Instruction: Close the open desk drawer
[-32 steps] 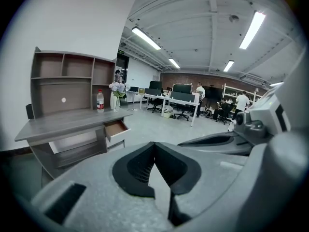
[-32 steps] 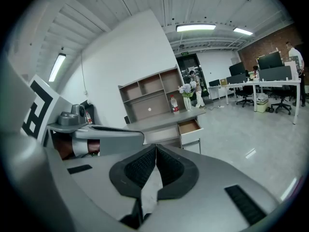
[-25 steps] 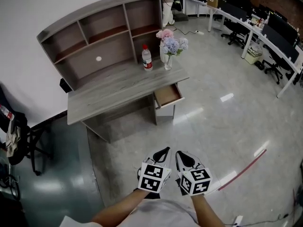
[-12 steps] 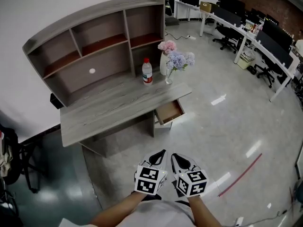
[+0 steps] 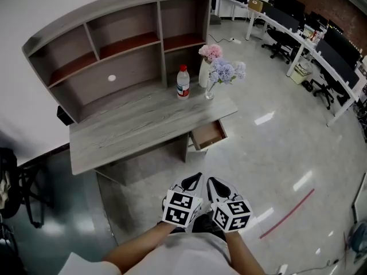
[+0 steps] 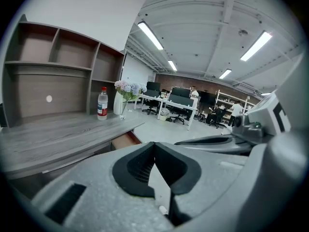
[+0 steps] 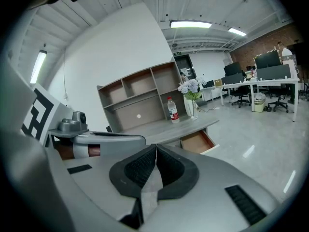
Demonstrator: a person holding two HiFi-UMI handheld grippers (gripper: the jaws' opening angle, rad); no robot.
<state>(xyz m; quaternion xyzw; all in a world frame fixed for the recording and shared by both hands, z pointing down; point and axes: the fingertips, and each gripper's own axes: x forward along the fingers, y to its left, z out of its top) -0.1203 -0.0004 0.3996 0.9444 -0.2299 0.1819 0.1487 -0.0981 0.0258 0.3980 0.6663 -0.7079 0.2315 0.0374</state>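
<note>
A grey wooden desk (image 5: 132, 128) with a shelf hutch stands against the white wall. Its drawer (image 5: 209, 135) is pulled out under the right end, brown inside and empty; it also shows in the left gripper view (image 6: 126, 140) and the right gripper view (image 7: 198, 141). My left gripper (image 5: 196, 179) and right gripper (image 5: 213, 182) hang side by side over the floor, a good way short of the drawer. Both are shut with nothing between the jaws (image 6: 154, 149) (image 7: 156, 151).
On the desk stand a bottle with a red cap (image 5: 183, 82) and a vase of flowers (image 5: 221, 73). Office desks and chairs (image 5: 309, 36) fill the far right. A red line (image 5: 287, 213) marks the shiny floor. A dark chair (image 5: 17, 182) stands at the left.
The desk and drawer have come closer and lower in the head view as I walked toward them. Both grippers stayed shut and side by side.
</note>
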